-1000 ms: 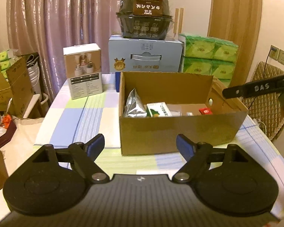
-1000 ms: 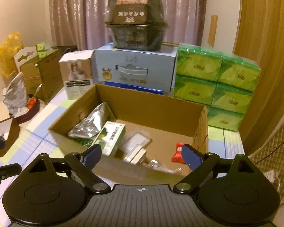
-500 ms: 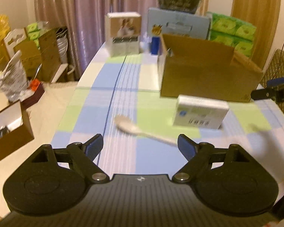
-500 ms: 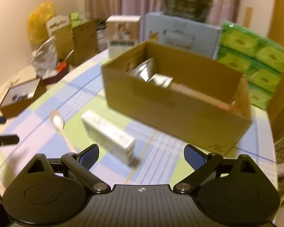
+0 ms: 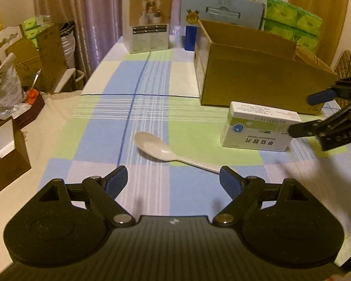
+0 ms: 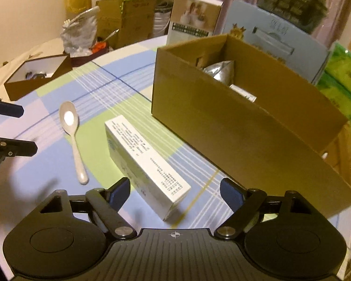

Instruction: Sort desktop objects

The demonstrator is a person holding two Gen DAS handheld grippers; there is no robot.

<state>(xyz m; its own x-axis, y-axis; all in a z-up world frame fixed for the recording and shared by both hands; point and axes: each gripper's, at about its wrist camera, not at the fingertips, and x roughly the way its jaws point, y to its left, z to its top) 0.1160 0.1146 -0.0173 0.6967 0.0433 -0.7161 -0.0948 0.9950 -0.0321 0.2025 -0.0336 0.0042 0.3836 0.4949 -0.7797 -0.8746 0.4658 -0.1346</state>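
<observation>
Two loose items left on the checked counter [image 5: 152, 75]: white spoon [image 5: 161, 151] at 12 o'clock of the left gripper [image 5: 174, 180], jaws wide and empty; medicine carton [image 6: 142, 159] between the closing jaws of the right gripper [image 6: 175, 193], untouched. Risk: skewed jaws nudging the carton away from the cardboard box [image 6: 245, 126] at 1 o'clock.

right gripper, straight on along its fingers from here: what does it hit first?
Probably the near end of the white medicine box, lying between the closing fingers' line of the right gripper, untouched. Cardboard box sits beyond. Depth is uncertain.

dim warm indoor light, soft shadows, fisheye bending at dark edges, slight motion blur
</observation>
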